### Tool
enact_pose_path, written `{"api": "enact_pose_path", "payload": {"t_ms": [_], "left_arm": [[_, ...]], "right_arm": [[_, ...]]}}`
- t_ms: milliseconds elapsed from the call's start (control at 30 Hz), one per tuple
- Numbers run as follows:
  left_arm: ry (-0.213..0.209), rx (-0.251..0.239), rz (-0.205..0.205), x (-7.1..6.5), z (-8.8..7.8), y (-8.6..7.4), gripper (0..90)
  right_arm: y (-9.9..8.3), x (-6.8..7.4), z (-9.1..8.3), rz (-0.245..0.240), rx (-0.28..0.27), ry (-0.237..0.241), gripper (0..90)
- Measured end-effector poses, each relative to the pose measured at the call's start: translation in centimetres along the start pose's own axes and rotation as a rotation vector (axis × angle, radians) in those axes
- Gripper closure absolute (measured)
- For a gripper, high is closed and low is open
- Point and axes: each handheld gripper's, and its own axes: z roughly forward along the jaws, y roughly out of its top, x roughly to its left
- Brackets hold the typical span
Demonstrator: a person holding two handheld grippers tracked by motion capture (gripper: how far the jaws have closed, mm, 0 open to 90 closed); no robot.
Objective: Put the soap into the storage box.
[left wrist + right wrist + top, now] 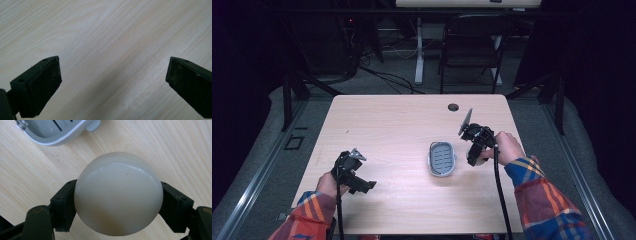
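Right gripper (pixel 117 195): I'm holding a rounded, cream-white bar of soap (pixel 117 195) here, and both jaws are pressing on its sides, one from the left and one from the right.

Soap: it is sitting squarely between the jaws, bulging out past their tips and above them; its pale, smooth dome is facing the right gripper view, with a faint ridge line running across the upper part.

Soap dish (pixel 58 131): I'm seeing the grey dish beyond the jaw tips and off to their left, resting on the table; slots are showing in its floor, and it is standing apart from the soap.

High view, right side: my right gripper (pixel 475 155) is hovering just beside the soap dish (pixel 442 159), on the side away from the left gripper, with the person's hand (pixel 507 147) wrapping the handle and a plaid sleeve (pixel 542 195) trailing behind.

Left gripper (pixel 113 82): its jaws are standing wide apart, with nothing between them but bare wood.

Left gripper, high view: I'm seeing it (pixel 357 182) parked near the table's near edge, well apart from the dish.

Table (pixel 112 37): light wood grain is running under both pairs of jaws.
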Motion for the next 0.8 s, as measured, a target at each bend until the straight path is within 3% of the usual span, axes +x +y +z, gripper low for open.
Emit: {"api": "enact_pose_path", "payload": {"t_ms": [500,800], "left_arm": [[0.000,0.004,0.002,0.0,0.0,0.0,0.3],[0.001,0.002,0.002,-0.1,0.0,0.0,0.3]], "right_arm": [[2.1,0.4,-2.0,-0.034,0.000,-0.017,24.4],[3.5,1.0,-2.2,-0.060,-0.009,-0.020,24.4]]}}
